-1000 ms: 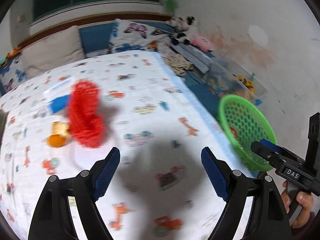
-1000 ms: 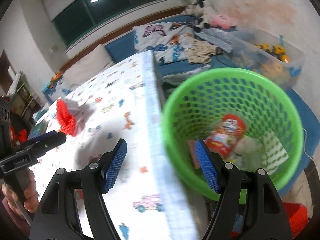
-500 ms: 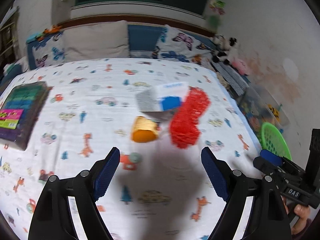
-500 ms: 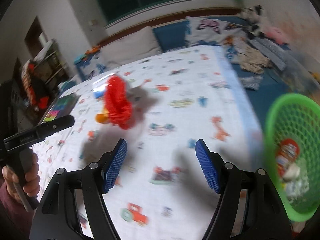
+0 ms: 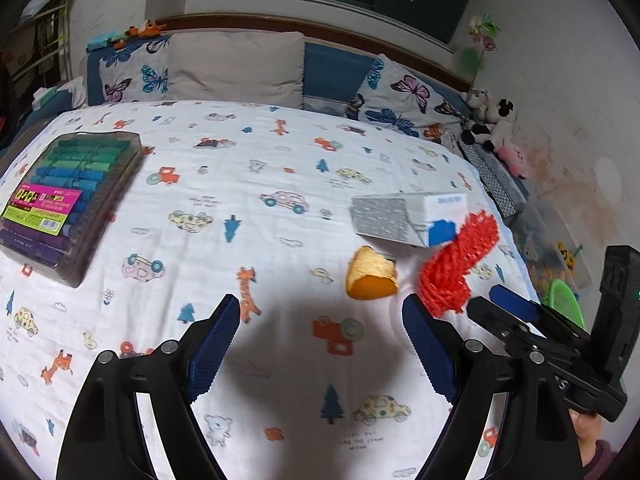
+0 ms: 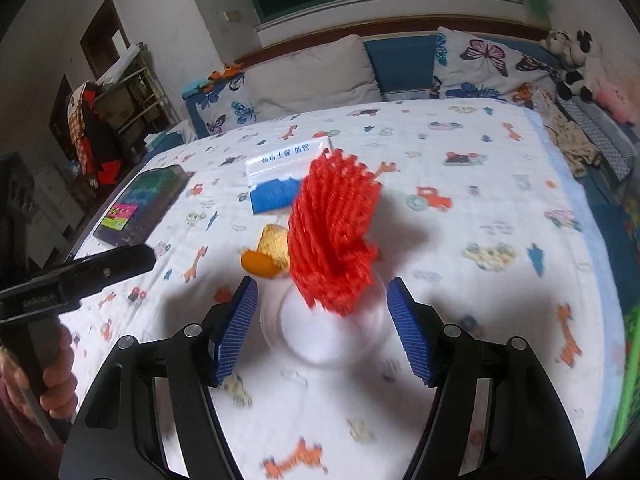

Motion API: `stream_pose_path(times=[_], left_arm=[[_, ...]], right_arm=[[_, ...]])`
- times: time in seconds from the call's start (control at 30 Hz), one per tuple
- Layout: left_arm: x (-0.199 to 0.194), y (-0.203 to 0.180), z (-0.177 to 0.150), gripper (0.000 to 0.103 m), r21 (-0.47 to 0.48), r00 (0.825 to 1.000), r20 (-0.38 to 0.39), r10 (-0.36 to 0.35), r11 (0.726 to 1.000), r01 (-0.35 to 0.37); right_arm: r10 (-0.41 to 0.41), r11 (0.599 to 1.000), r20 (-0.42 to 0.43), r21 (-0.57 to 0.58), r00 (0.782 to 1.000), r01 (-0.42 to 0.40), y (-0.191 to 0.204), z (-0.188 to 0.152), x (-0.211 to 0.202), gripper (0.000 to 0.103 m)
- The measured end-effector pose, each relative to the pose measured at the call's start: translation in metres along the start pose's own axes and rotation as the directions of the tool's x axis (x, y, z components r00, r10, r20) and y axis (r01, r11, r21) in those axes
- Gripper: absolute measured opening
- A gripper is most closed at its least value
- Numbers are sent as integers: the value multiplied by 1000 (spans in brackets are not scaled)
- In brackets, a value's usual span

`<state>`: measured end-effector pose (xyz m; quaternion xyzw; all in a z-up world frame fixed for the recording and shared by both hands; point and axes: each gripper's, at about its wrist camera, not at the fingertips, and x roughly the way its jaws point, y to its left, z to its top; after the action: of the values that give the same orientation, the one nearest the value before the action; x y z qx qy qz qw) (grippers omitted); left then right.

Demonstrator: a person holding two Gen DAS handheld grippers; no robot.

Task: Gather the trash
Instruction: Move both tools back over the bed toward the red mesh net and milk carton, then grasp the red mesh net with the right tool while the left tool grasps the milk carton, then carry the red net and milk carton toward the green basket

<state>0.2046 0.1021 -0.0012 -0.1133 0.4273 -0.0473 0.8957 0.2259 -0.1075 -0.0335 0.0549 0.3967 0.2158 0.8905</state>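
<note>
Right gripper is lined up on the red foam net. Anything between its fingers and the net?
Nothing visible blocks it. The right gripper, jaws apart and just closing, has the red foam net just ahead, standing in a clear plastic cup that lies between the fingers. The orange peel sits off to the left.

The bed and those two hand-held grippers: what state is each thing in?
Left hand-held gripper: open, empty.
Right hand-held gripper: open, jaws just closing around a clear cup.
Red foam net: standing in the cup.
Orange peel: lying loose.
Marker case: closed.
</note>
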Motion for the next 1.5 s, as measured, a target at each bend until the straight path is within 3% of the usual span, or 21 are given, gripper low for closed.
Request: stream_pose_path(times=[0.23, 0.47, 0.67, 1.13, 1.5], left_arm=[[8, 14, 10, 80, -31, 1000, -9, 4, 999, -4], [14, 16, 23, 80, -51, 1000, -17, -9, 999, 8], [22, 7, 34, 80, -50, 999, -28, -25, 998, 24], [49, -39, 59, 84, -32, 995, -84, -46, 999, 44], [95, -97, 68, 88, 62, 983, -172, 59, 997, -49]], right_arm=[[-15, 1000, -5, -7, 1000, 15, 5, 16, 27, 62], [-41, 999, -23, -21, 999, 40, 4, 18, 38, 41], [-39, 999, -14, -19, 999, 39, 0, 12, 26, 32], [-56, 998, 33, -12, 998, 57, -16, -9, -19, 30], [-85, 996, 55, 34, 995, 83, -47, -26, -52, 30]])
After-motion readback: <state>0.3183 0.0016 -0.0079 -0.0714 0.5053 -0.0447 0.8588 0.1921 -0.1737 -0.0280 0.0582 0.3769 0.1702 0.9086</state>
